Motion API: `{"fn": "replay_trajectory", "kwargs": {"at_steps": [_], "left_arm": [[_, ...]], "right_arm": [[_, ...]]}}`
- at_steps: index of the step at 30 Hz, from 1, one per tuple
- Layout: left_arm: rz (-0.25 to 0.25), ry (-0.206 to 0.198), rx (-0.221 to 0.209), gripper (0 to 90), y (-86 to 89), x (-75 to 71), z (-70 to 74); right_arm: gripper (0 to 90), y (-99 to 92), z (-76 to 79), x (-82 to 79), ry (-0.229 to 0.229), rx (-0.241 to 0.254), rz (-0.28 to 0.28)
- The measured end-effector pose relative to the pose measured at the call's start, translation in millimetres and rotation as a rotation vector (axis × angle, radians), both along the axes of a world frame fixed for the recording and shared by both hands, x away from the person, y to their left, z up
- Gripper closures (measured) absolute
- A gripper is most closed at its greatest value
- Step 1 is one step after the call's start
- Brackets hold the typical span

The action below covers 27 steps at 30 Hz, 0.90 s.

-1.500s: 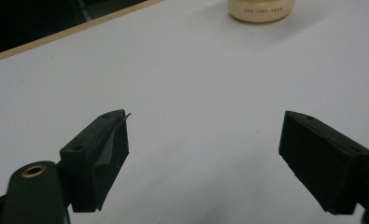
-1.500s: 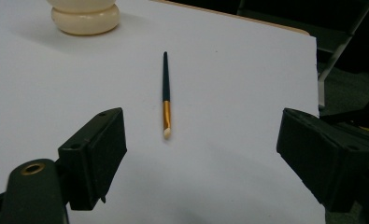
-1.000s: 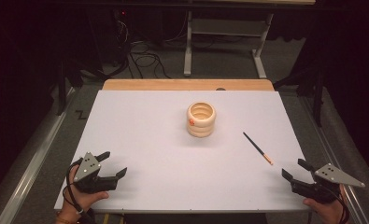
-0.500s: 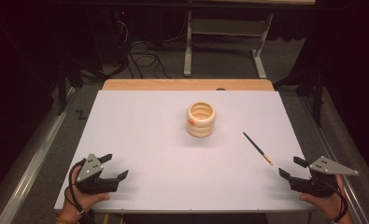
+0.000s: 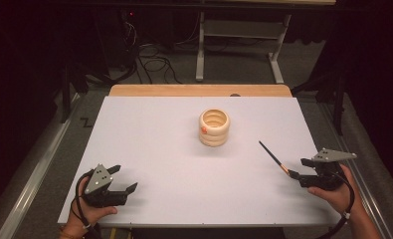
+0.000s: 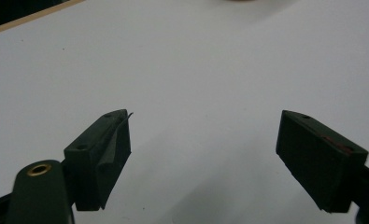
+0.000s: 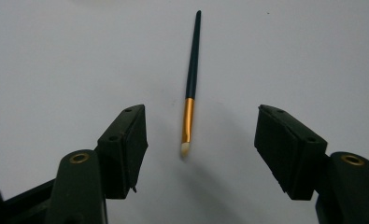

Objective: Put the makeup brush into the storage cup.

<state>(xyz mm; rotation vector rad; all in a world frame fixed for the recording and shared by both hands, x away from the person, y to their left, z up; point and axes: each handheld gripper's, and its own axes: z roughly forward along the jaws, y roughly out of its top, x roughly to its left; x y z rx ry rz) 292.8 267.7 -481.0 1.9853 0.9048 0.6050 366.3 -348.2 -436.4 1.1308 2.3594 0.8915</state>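
Right gripper at lower right of frame, fingers released and just been closing around the brush tip, paintbrush lying on white table, left gripper lower left, fingers released, empty.

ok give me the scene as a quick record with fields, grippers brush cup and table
surface: white table top
brush: thin dark-handled brush with a gold ferrule and pale tip, lying flat at the table's right side
cup: cream ribbed cup upright near the middle, with an orange mark on its side
right gripper: at the brush's tip end, tip between the jaws, pads not touching it; jaws have just been closing
left gripper: open over bare table at the near left corner
held: nothing
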Motion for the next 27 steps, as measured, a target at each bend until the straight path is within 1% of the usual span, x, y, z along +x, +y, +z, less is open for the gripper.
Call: {"fn": "replay_trajectory", "kwargs": {"at_steps": [1, 3, 6, 8, 9, 11, 12, 13, 14, 15, 16, 17, 18, 20, 21, 22, 23, 24, 27], "left_arm": [[0.003, -0.001, 0.009, 18.9, -0.1, 0.2, -0.2], [0.009, 0.002, 0.027, 18.9, -0.4, 0.4, -1.0], [0.01, 0.002, 0.027, 18.9, -0.4, 0.4, -1.0], [0.006, 0.002, 0.032, 18.9, -0.5, 0.2, -0.9], [0.005, 0.001, 0.031, 18.9, -0.5, 0.1, -0.9], [0.004, 0.006, 0.033, 18.9, -0.3, 0.2, -1.2], [0.004, 0.006, 0.033, 18.9, -0.3, 0.2, -1.2], [0.005, 0.006, 0.033, 18.9, -0.2, 0.2, -1.3], [0.005, 0.007, 0.032, 18.9, -0.2, 0.3, -1.5], [0.002, 0.011, 0.03, 18.9, 0.0, 0.7, -2.0], [0.001, 0.012, 0.031, 18.9, 0.1, 0.8, -2.1], [0.002, 0.012, 0.034, 18.9, 0.2, 0.8, -2.2], [0.001, 0.012, 0.033, 18.9, 0.3, 0.8, -2.2], [0.0, 0.013, 0.033, 18.9, 0.2, 0.8, -2.3], [0.001, 0.013, 0.034, 18.9, 0.1, 0.7, -2.3], [0.0, 0.014, 0.033, 18.9, 0.0, 0.8, -2.4], [0.0, 0.014, 0.033, 18.9, -0.2, 0.9, -2.5], [0.0, 0.014, 0.033, 18.9, -0.3, 0.8, -2.6], [-0.003, 0.018, 0.033, 18.9, -0.4, 1.0, -2.7]], "right_arm": [[35.6, 0.0, 0.0, 0.0, 0.0, 0.0, 0.0], [36.4, 2.5, -0.3, 8.5, 0.013, -0.011, 0.005], [37.6, 7.2, -1.2, 17.1, 0.046, -0.037, 0.016], [39.0, 11.8, -1.7, 21.7, 0.072, -0.045, 0.024], [39.4, 14.5, -2.4, 24.0, 0.084, -0.057, 0.019], [41.2, 19.2, -4.6, 29.8, 0.101, -0.092, 0.038], [41.2, 19.2, -4.6, 29.8, 0.101, -0.092, 0.038], [42.3, 21.4, -5.7, 32.3, 0.117, -0.117, 0.039], [42.7, 23.7, -6.9, 34.8, 0.123, -0.145, 0.028], [44.4, 25.6, -7.6, 40.5, 0.161, -0.146, 0.03], [45.2, 26.4, -8.0, 42.2, 0.171, -0.15, 0.026], [45.2, 26.4, -8.0, 42.2, 0.171, -0.15, 0.026], [46.1, 27.3, -8.5, 44.2, 0.174, -0.169, 0.023], [49.1, 27.7, -9.1, 48.2, 0.195, -0.174, 0.029], [52.1, 29.1, -9.9, 51.4, 0.221, -0.189, 0.024], [52.1, 29.1, -9.9, 51.4, 0.221, -0.189, 0.024], [54.0, 29.7, -10.2, 52.8, 0.231, -0.204, 0.02], [55.0, 29.9, -10.9, 54.5, 0.249, -0.203, 0.026], [57.3, 31.0, -10.2, 56.8, 0.271, -0.21, 0.037]]}}
